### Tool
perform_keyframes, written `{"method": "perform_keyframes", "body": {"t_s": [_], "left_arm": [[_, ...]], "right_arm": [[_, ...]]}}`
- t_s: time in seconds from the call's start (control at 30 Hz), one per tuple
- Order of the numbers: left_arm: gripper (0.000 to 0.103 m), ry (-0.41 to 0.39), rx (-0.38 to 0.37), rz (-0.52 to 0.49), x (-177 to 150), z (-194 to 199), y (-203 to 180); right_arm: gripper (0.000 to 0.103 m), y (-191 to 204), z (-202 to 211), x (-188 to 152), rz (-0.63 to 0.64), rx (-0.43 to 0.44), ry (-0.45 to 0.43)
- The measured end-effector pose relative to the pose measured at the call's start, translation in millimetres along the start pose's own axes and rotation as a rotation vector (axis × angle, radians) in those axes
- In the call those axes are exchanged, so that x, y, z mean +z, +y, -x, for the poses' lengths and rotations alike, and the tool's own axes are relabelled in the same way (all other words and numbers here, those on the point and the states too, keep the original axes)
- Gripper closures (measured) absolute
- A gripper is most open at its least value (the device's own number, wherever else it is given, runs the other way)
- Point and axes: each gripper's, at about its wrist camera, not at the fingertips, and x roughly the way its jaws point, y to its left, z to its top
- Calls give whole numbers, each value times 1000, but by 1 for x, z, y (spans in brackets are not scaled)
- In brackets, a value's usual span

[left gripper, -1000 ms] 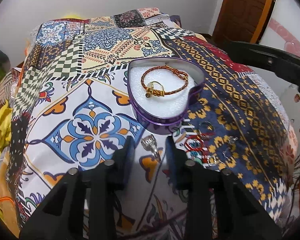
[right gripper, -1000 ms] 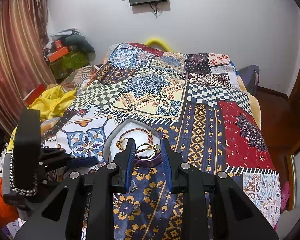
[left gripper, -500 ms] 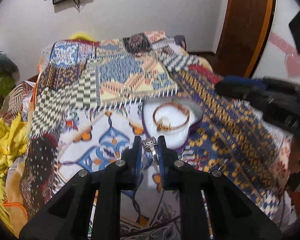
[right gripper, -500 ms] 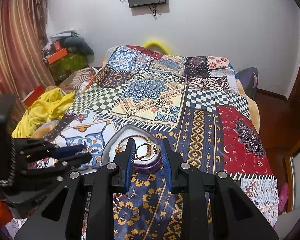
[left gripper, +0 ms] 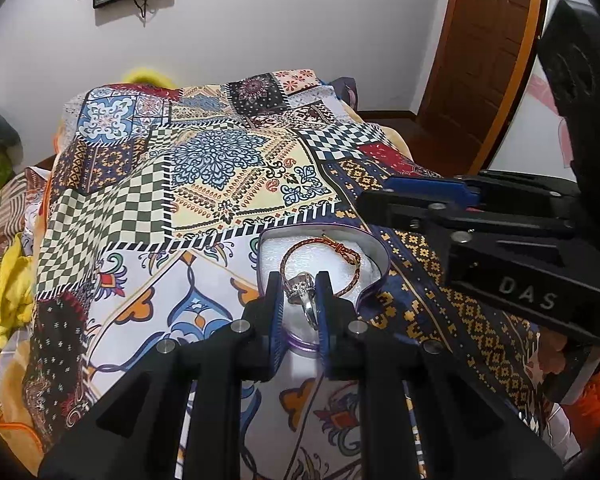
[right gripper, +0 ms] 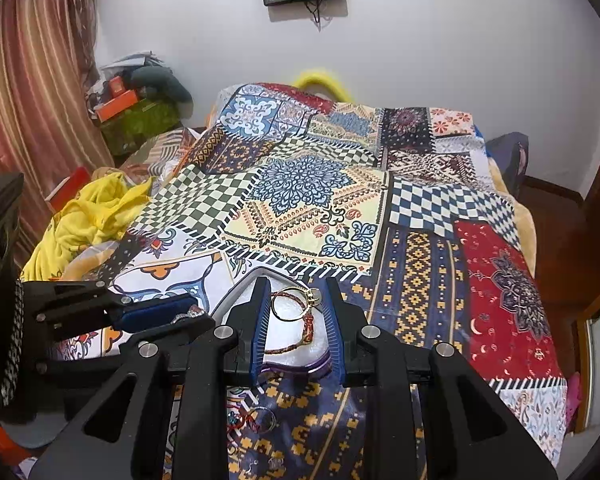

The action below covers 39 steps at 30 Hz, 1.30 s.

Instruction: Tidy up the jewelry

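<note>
Both tongs hang over a bed (right gripper: 420, 216) spread with a bright patchwork cover, each one carrying a ring. The left tongs (left gripper: 299, 298) are pinched on a silver ring (left gripper: 302, 294) with a chunky sparkling top; the band hangs down between the blue pads. In the left wrist view the ring sits dead centre, just over the near edge of a purple heart-shaped box (left gripper: 374, 276) lined with white padding. A braided red-and-gold bracelet (left gripper: 332, 258) lies on that padding, at about 1 o'clock from the silver ring.

The right tongs (right gripper: 296, 306) grip a thin gold ring (right gripper: 290, 306) with a small setting at its top right, its hoop facing the camera and spanning the gap between the two pads. From the right wrist view it hangs above the same box (right gripper: 300, 368), and the bracelet's knotted end (right gripper: 308, 326) shows just below it at 5 o'clock. The left tongs (right gripper: 188, 314) come in from 9 o'clock there, their tips close to the box rim.

On the cover just nearer than the box, at 6 o'clock, lies a small heap of loose pieces (right gripper: 252, 420): a red loop and a thin hoop, the rest too small to tell. A crumpled yellow cloth (right gripper: 88, 216) lies at the bed's left side.
</note>
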Motion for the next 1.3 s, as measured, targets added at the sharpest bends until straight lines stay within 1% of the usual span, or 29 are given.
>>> {"method": "perform_keyframes", "body": {"t_s": [0.17, 0.43, 0.57, 0.67, 0.73, 0.8, 0.83, 1.07, 1.3], "left_arm": [[89, 8, -13, -5, -1, -6, -1], [89, 19, -11, 19, -2, -15, 3], [89, 9, -7, 11, -3, -11, 1], [89, 7, -3, 7, -3, -6, 0], [89, 4, 0, 8, -3, -2, 1], [88, 1, 0, 13, -3, 3, 2], [88, -1, 1, 15, -2, 5, 3], [88, -16, 15, 28, -3, 24, 6], [87, -33, 27, 21, -6, 46, 0]], "right_arm": [[79, -2, -13, -1, -9, 15, 36], [79, -2, -18, -5, -3, 4, 54], [79, 1, -19, -6, 11, -4, 74], [79, 1, -20, -5, 5, 6, 91], [77, 1, -18, -4, -4, 15, 99], [71, 2, -15, -4, -5, 11, 93], [71, 3, -12, -4, -3, 5, 86], [70, 10, 11, -2, 14, -28, 50], [70, 15, 35, -7, 25, -53, 14]]}}
